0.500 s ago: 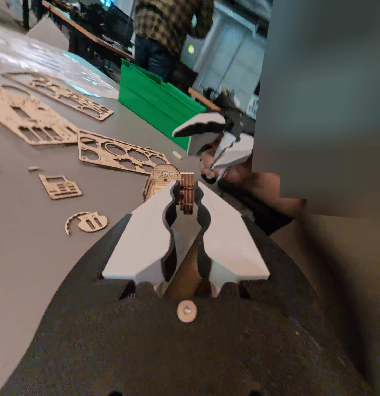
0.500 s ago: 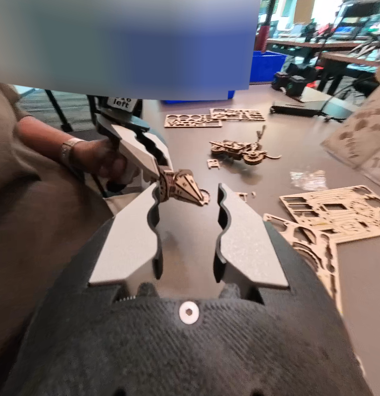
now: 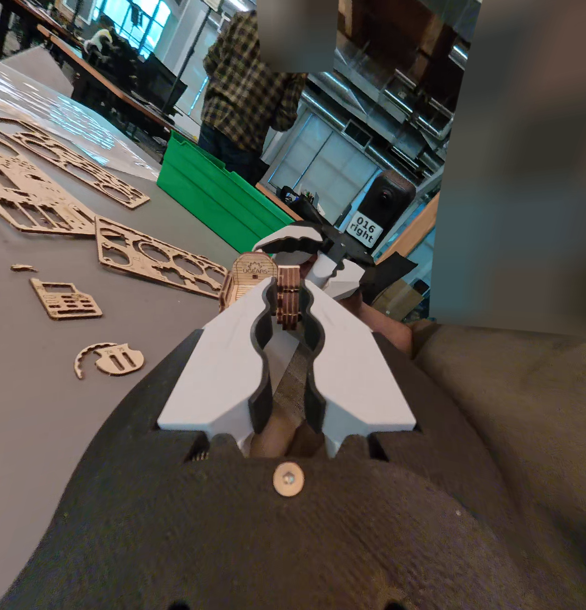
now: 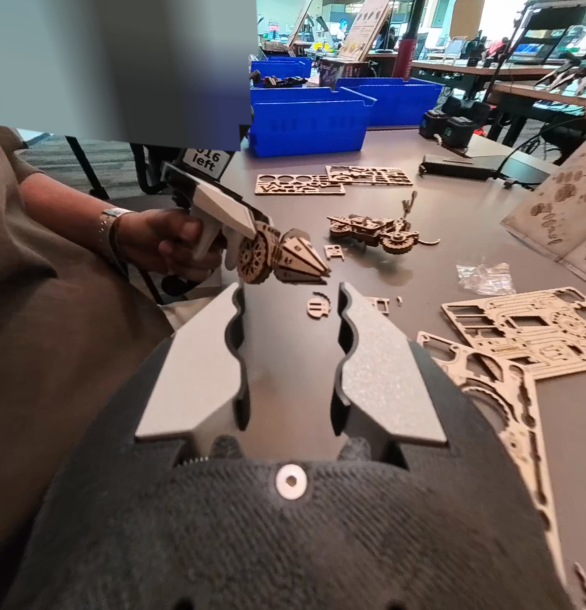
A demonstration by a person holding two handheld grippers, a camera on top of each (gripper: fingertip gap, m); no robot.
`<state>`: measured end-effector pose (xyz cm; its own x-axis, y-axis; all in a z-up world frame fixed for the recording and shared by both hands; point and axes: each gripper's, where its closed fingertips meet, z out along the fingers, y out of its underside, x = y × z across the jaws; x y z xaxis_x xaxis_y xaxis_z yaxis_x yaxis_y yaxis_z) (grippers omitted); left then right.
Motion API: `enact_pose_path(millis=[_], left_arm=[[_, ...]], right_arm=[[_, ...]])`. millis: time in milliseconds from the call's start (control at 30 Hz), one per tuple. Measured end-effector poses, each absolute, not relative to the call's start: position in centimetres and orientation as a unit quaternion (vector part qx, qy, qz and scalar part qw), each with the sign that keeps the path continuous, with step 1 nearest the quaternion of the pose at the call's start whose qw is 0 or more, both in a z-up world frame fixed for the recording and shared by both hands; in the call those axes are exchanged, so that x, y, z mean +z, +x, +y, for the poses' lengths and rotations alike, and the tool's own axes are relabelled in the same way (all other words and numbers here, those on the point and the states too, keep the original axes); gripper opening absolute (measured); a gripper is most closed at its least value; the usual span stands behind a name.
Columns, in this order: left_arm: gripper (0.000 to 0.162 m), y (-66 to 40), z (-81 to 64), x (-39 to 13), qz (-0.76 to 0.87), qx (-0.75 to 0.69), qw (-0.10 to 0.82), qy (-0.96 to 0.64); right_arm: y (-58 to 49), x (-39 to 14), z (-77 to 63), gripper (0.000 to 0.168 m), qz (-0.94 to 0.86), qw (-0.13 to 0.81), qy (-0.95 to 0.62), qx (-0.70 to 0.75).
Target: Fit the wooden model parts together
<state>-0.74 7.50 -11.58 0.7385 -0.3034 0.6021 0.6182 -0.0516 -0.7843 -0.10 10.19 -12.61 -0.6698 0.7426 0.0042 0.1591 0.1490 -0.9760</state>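
The left tongs [image 3: 286, 297] pinch the wheeled wooden sidecar [image 4: 278, 257] by its wheel, up off the bench [image 4: 417, 264], while the right tongs [image 4: 290, 303] hang spread and empty just beside it, so a careless nudge could twist it loose.

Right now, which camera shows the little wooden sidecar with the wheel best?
The right wrist view: the sidecar shows from the side, wheel and pointed nose clear, held off the table by the left gripper. The left wrist view shows only its back end and wheel edge between the fingers.
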Motion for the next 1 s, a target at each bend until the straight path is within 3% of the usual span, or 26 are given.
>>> enact_pose_path(millis=[500,1000], left_arm=[[0.009,2.1,7.4,-11.1,-0.054,-0.378,0.667,-0.640],[0.009,2.8,7.2,-11.0,-0.021,-0.355,0.669,-0.653]], right_arm=[[0.5,-11.3,9.6,0.059,-0.657,0.156,-0.333,0.658],[1.2,-11.4,8.9,0.052,-0.666,0.127,-0.317,0.663]])
